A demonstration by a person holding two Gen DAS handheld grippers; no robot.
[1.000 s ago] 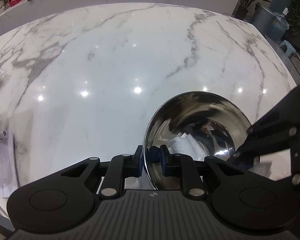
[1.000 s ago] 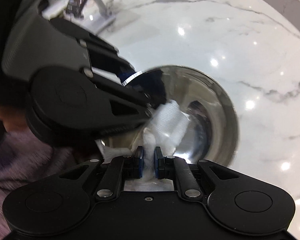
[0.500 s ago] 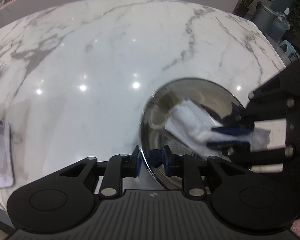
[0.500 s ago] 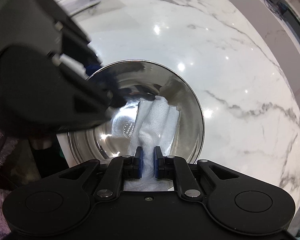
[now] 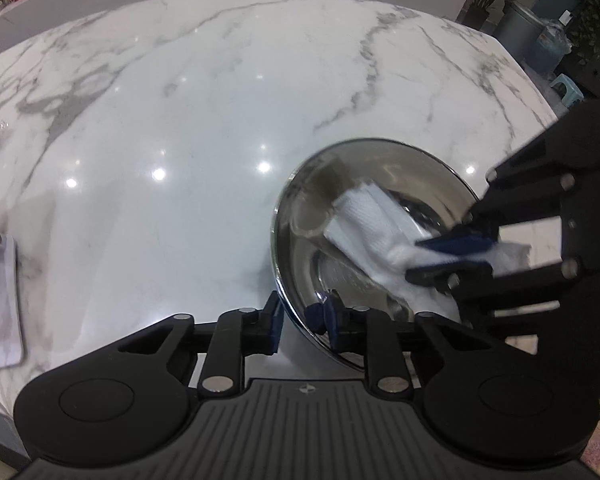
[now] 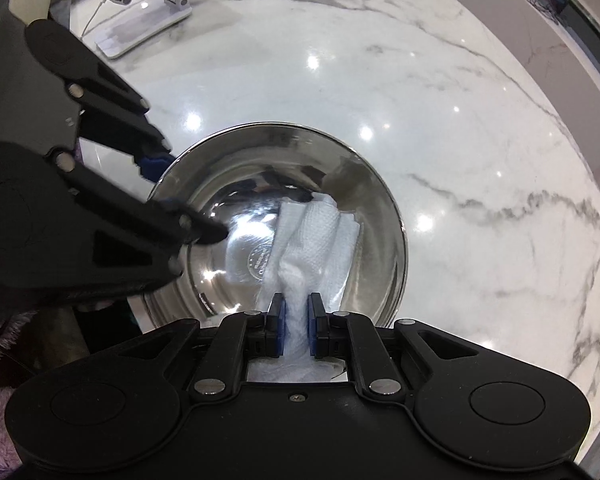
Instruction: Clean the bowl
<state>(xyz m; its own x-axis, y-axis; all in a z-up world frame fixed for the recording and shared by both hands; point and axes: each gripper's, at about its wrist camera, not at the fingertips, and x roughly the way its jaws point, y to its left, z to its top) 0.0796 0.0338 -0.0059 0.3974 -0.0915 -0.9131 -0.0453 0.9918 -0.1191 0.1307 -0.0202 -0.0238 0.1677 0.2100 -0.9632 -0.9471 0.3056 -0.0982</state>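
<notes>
A shiny steel bowl (image 5: 380, 168) stands tilted on the white marble table (image 5: 180, 120). My left gripper (image 5: 302, 318) is shut on the bowl's near rim, one pad outside and one inside. My right gripper (image 6: 296, 320) is shut on a folded white paper towel (image 6: 316, 236) and presses it against the bowl's inner wall (image 6: 372, 216). In the left wrist view the towel (image 5: 368, 224) lies across the bowl's inside, with the right gripper (image 5: 452, 256) coming in from the right. The left gripper also shows in the right wrist view (image 6: 180, 196) at the bowl's left rim.
A phone on a white stand (image 6: 140, 8) is at the far left in the right wrist view. A flat white object (image 5: 0, 304) lies at the table's left edge. A bin and plants (image 5: 516, 20) stand beyond the table's far right corner.
The towel has swept from the bowl's bottom up onto its far inner wall. The right gripper has pulled back and risen. The bowl has tilted and shifted slightly in the left grip.
</notes>
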